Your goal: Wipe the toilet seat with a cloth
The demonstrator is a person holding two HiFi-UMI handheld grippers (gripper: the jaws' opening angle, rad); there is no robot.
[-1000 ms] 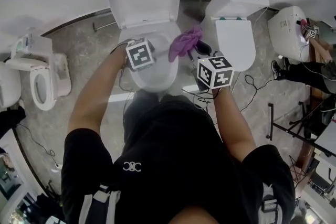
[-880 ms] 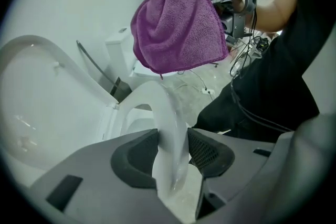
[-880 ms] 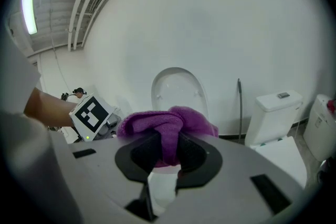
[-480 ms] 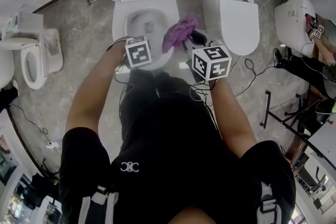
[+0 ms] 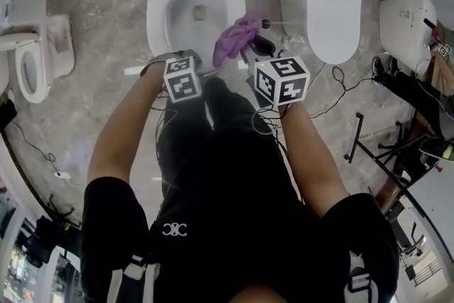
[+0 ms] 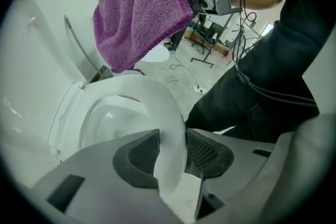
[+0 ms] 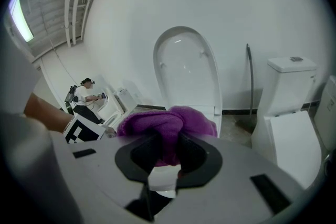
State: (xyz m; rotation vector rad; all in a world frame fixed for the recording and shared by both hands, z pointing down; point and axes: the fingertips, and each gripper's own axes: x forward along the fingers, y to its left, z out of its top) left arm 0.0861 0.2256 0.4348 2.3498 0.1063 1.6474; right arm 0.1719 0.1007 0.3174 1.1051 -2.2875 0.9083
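Note:
A white toilet [image 5: 157,25] stands at the top middle of the head view, its lid [image 7: 186,71] raised against the wall. My left gripper [image 5: 186,59] is at the bowl's front edge. In the left gripper view it [image 6: 173,149] is shut on the front of the white seat ring [image 6: 152,97]. My right gripper [image 5: 257,47] is just right of the bowl, shut on a purple cloth [image 5: 234,39]. The cloth [image 7: 163,126] bunches over the jaws, and in the left gripper view it [image 6: 136,8] hangs above the seat.
A second toilet [image 5: 326,10] with its lid down stands close on the right. A smaller one [image 5: 28,60] is at the left. Cables [image 5: 333,106] and a black stand [image 5: 369,145] lie on the floor to the right. Another person [image 7: 86,94] works in the distance.
The head view has shifted, so the toilets sit higher in the frame. Both grippers have drawn back toward the bowl's front edge. The cloth stayed in the right gripper.

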